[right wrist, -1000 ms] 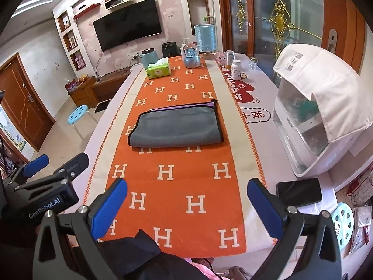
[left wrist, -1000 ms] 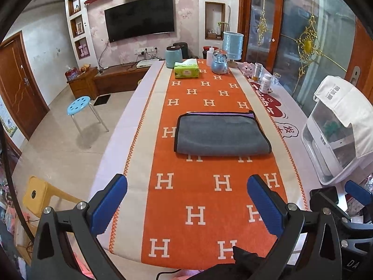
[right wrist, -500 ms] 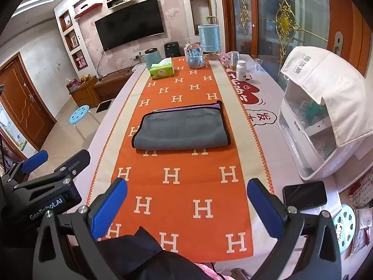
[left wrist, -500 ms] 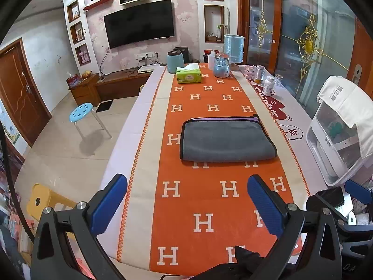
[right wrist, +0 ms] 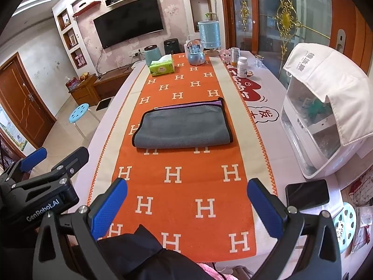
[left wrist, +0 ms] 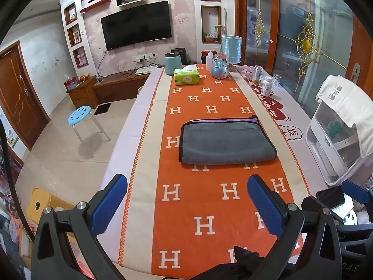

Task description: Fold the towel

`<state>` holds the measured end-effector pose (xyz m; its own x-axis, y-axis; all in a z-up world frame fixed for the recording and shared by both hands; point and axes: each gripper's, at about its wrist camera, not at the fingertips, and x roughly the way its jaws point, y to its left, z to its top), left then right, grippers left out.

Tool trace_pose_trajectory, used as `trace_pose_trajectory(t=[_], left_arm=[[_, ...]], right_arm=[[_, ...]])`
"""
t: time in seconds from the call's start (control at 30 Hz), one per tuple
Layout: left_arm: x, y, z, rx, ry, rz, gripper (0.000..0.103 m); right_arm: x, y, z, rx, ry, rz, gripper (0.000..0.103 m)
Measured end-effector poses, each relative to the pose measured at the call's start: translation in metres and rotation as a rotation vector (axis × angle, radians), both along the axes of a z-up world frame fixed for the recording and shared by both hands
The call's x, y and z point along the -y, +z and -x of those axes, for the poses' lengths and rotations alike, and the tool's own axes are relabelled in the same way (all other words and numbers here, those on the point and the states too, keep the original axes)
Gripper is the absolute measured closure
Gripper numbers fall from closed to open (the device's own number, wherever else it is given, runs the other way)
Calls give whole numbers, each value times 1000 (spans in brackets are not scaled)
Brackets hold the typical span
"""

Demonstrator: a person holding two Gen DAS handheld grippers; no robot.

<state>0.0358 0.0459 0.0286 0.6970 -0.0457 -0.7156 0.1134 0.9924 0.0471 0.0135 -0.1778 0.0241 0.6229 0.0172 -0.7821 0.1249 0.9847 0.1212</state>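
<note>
Grey towel [left wrist: 225, 143] lies folded once on the surface [left wrist: 144, 130]. Both tools, left [left wrist: 186, 200] and right [right wrist: 186, 200], stand apart, empty. A single-layer pinch could unfold it.

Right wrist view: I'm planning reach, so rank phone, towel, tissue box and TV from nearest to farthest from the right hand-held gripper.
From the right hand-held gripper:
1. Phone, close by on the right.
2. Towel, folded, mid-table ahead.
3. Tissue box, at the table's far end.
4. TV, on the back wall.
</note>
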Motion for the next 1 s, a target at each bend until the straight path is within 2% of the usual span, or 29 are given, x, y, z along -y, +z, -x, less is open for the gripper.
trace_pose_trajectory(t=[1.0], left_arm=[[5, -6, 2, -12, -33, -2, 1]], right_arm=[[7, -10, 9, -38, -41, -9, 0]])
